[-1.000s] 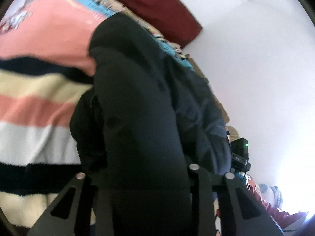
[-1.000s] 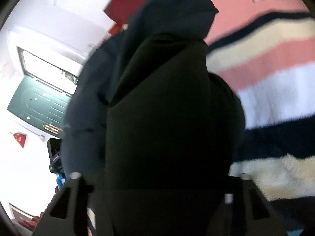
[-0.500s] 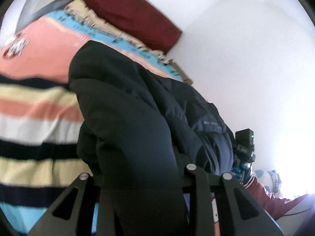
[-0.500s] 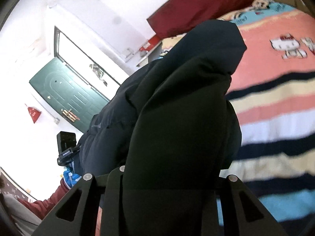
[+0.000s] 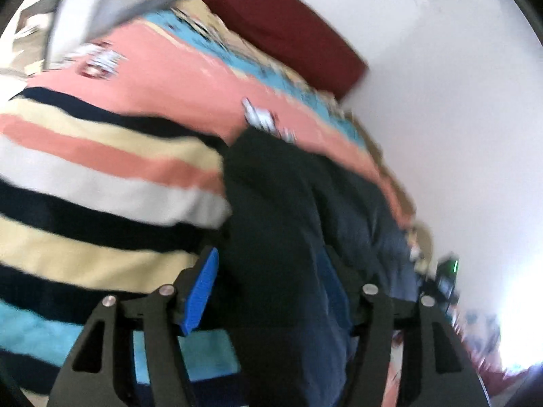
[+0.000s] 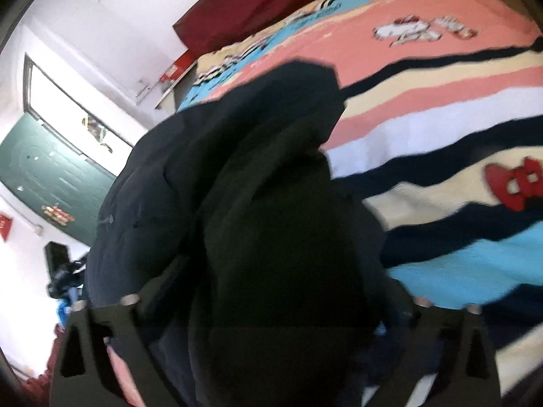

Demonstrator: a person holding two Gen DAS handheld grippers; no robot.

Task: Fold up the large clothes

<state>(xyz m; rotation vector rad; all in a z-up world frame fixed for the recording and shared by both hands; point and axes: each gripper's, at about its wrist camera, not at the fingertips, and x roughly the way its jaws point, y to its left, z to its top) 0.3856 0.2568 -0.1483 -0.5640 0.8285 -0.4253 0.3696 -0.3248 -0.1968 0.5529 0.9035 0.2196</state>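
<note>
Left wrist: dark jacket [image 5: 281, 224] bunched between opening left tool [image 5: 271, 291]; right tool [image 6: 271, 291] likewise.

Left gripper [image 5: 271, 264] jaws opening, right gripper [image 6: 271, 271] jaws opening wide

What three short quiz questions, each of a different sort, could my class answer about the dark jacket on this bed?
1. True or false: the dark jacket lies on a striped blanket.
2. What colour is the pillow by the wall?
   A. dark red
   B. green
   C. yellow
3. What is between the fingers of the left gripper and of the right gripper?

Key:
1. true
2. A
3. the jacket's dark cloth, as both sets of jaws open
</note>
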